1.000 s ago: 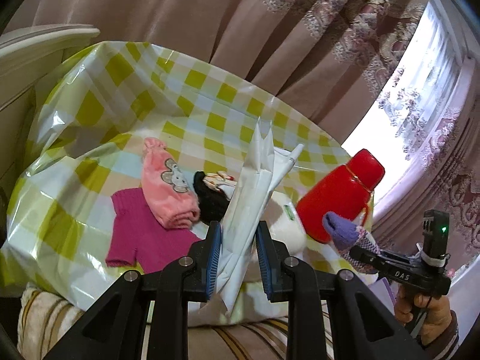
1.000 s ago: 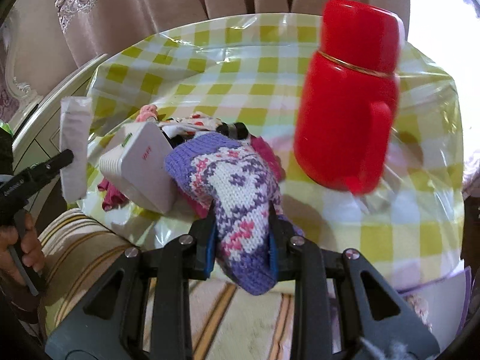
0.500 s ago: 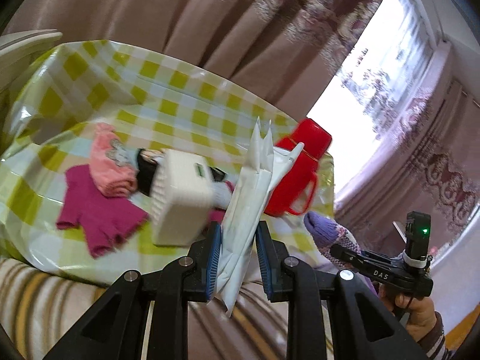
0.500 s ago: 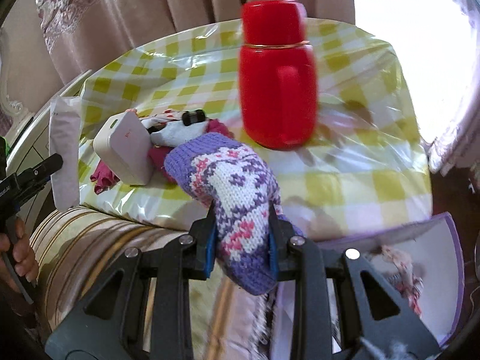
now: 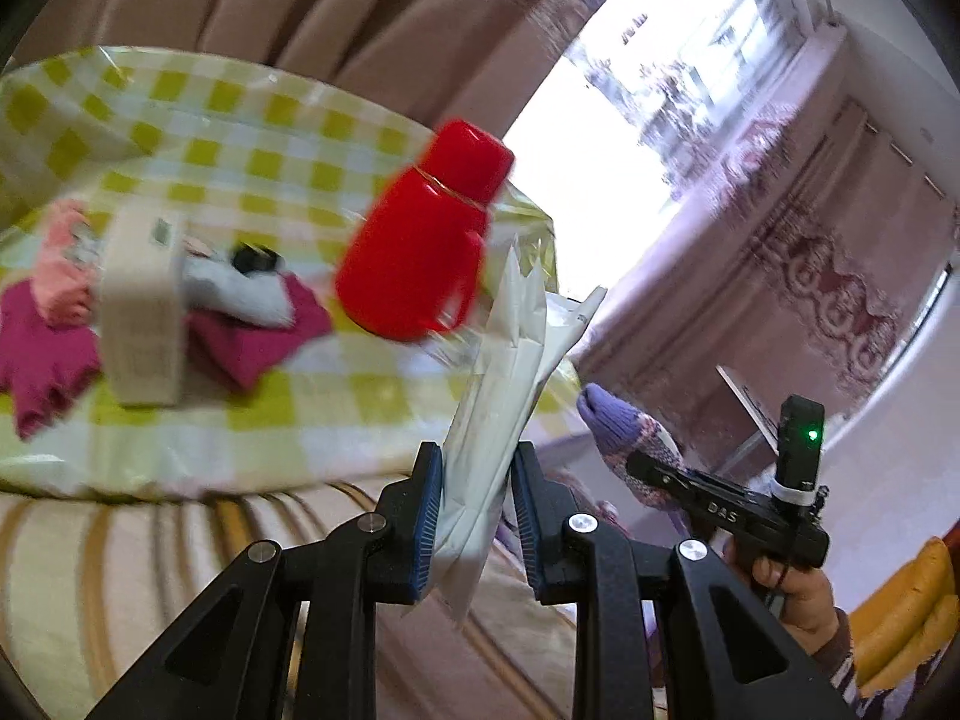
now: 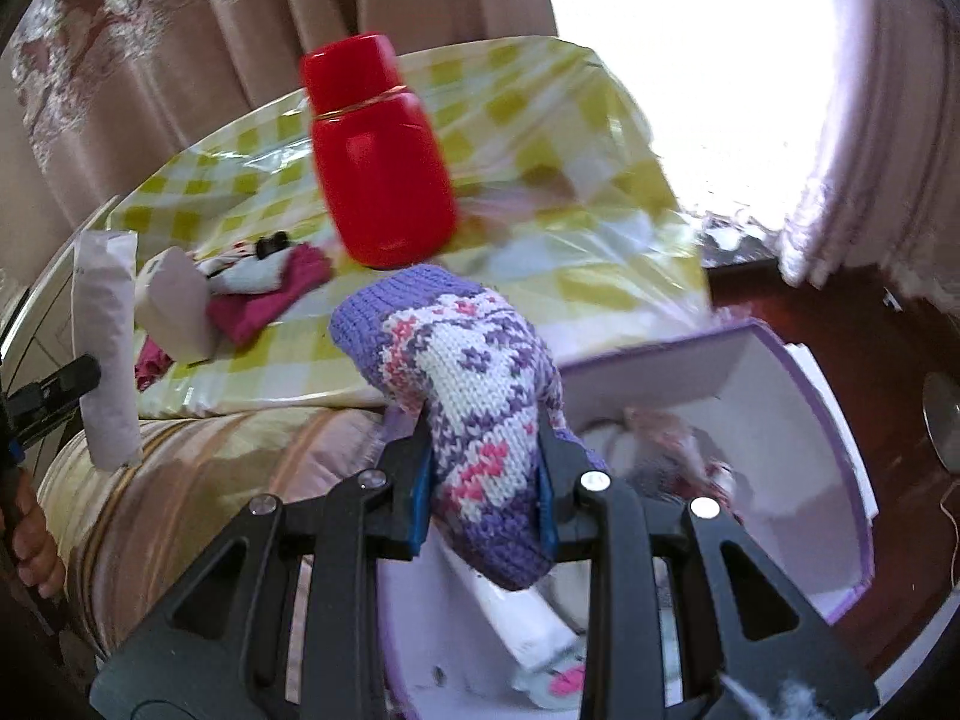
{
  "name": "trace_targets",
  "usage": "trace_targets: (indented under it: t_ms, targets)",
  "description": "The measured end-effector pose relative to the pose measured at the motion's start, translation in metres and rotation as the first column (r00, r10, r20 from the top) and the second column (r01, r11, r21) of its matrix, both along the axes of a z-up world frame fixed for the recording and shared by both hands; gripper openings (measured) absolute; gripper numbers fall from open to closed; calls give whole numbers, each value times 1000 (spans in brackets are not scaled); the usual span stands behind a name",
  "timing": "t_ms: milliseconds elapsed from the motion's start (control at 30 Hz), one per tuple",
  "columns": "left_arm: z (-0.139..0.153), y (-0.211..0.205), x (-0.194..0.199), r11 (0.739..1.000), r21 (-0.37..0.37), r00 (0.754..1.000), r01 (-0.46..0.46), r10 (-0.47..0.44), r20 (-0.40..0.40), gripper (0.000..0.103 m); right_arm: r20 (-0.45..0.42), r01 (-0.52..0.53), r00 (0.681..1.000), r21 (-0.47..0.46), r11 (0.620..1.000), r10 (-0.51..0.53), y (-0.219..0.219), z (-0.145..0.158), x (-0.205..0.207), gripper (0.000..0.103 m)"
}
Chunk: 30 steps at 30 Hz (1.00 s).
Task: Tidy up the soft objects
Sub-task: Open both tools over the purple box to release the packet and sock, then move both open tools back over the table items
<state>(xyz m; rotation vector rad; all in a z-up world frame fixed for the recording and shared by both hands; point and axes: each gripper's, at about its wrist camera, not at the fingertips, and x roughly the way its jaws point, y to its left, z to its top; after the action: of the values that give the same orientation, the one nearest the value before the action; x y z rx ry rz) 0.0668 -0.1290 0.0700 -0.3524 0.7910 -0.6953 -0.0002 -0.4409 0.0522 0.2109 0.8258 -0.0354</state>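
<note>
The left gripper has its jaws closed on a folded white plastic bag, which stands upright between the blue pads and rises above them; the same bag appears at the left edge of the right wrist view. The right gripper has its jaws closed on a purple, white and pink knitted mitten, held in the air above a white box with a purple rim that sits low beside the table; pale items lie inside the box, too blurred to identify. In the left wrist view the right gripper is seen from the side, the mitten projecting from its tip and the person's hand around its handle. The table is covered with a yellow-and-white checked plastic cloth. On it stand a red flask with a handle and a white rectangular box. Around the box lie a magenta knitted garment, a pink soft item and a white soft item with a black part. A striped fabric surface lies in front of the table, and brown patterned curtains hang behind it.
</note>
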Motion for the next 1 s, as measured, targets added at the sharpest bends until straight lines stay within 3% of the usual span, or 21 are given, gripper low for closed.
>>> trace_targets:
  t_ms: [433,533,600,733,1000]
  targets:
    - [-11,-76,-29,982,-18,978,187,-188,-94,25,-11,129,991,-81,988,-131,-47,-8,-37,35]
    - [-14,-90,-35,974,-18,969,224,-225,-106,25,-14,145,989,-81,986,-147,-53,-9,-40,41]
    - [-16,-100,-37,969,-23,962,247,-248,-119,30,-17,155,987,-79,985,-157,-55,-10,-41,52]
    - [-20,-118,-42,958,-18,947,288,-287,-141,47,-11,166,986,-67,984,-167,-58,-9,-43,59]
    - [-22,-113,-45,958,-9,948,286,-285,-141,48,-22,124,992,-61,990,-126,-46,-12,-37,62]
